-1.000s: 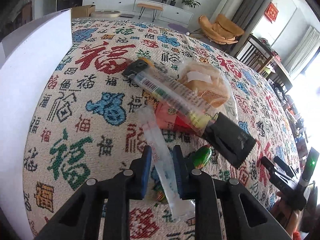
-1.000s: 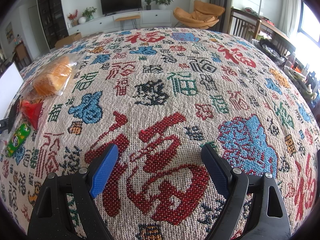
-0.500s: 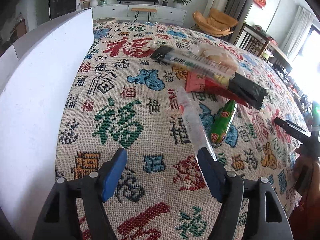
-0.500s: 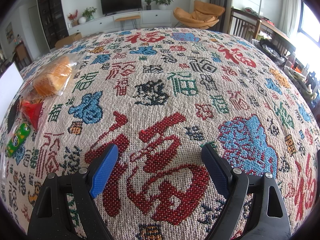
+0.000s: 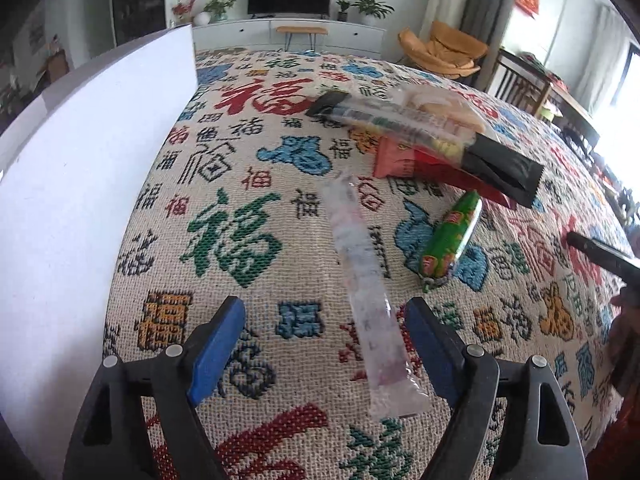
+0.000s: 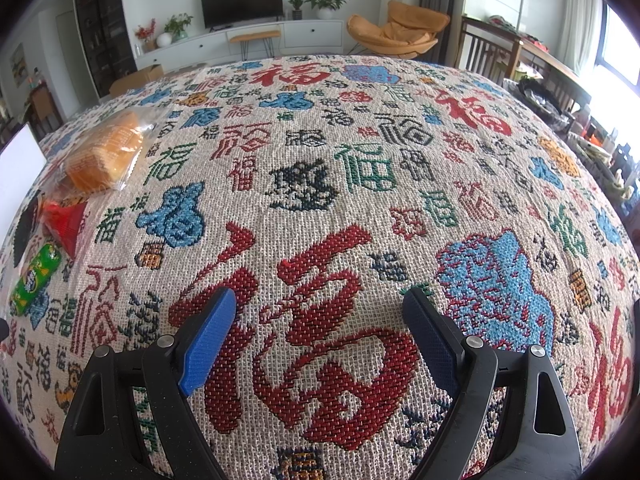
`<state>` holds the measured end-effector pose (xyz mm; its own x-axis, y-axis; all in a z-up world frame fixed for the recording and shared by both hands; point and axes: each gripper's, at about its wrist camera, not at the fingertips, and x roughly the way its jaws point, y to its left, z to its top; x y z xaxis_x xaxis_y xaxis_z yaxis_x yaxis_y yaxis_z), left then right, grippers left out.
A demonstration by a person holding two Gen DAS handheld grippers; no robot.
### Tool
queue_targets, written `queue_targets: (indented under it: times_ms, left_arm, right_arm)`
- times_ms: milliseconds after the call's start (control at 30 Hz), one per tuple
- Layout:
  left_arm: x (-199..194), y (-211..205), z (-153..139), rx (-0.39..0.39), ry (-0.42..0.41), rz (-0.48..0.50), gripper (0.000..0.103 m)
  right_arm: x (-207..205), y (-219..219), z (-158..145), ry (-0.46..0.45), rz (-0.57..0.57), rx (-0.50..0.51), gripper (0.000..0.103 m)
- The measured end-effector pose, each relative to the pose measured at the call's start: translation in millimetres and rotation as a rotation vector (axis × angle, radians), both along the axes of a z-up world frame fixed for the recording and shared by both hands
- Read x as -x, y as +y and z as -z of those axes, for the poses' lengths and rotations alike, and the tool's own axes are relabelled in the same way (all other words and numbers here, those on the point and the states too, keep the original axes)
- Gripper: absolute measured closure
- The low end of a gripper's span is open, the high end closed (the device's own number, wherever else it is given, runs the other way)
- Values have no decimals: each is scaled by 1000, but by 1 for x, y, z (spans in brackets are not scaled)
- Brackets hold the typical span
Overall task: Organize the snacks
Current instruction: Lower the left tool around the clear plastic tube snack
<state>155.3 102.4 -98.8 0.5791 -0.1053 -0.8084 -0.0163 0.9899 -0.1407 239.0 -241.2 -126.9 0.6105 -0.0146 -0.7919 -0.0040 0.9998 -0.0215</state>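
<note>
A long clear snack sachet point(image 5: 362, 292) lies flat on the patterned tablecloth point(image 5: 240, 240). Its near end rests between the jaws of my left gripper point(image 5: 326, 332), which are opening and do not press on it. Beyond it lie a green snack tube point(image 5: 450, 236), a red packet point(image 5: 416, 164), a long black-ended pack point(image 5: 424, 136) and a bagged bread point(image 5: 436, 108). My right gripper point(image 6: 320, 328) hovers open over bare cloth, nothing between its fingers. At that view's left edge are the bread point(image 6: 106, 154), red packet point(image 6: 68, 220) and green tube point(image 6: 36, 276).
A tall white box wall point(image 5: 80, 184) stands along the left side of the table. The other gripper's black tip point(image 5: 600, 252) and a hand show at the right edge. Chairs and a TV cabinet stand beyond the table.
My left gripper let go of the clear sachet and its jaws spread wide; it shifted so the sachet now lies loose on the cloth near the right jaw. The right gripper stayed still.
</note>
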Motion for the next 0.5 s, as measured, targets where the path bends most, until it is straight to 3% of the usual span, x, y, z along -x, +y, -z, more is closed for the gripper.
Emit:
queue_targets:
  times_ms: [133, 200, 267, 500]
  left_arm:
    - [-5, 4, 4, -77, 19, -3, 16]
    - [-5, -1, 9, -157, 4, 6, 4]
    - [-7, 5, 12, -134, 19, -31, 0]
    - [-7, 7, 13, -134, 12, -35, 0]
  right_arm:
    - [0, 0, 0, 0, 0, 0, 15]
    - [0, 0, 0, 0, 0, 0, 15]
    - [0, 0, 0, 0, 0, 0, 15]
    - [0, 0, 0, 0, 0, -1, 15]
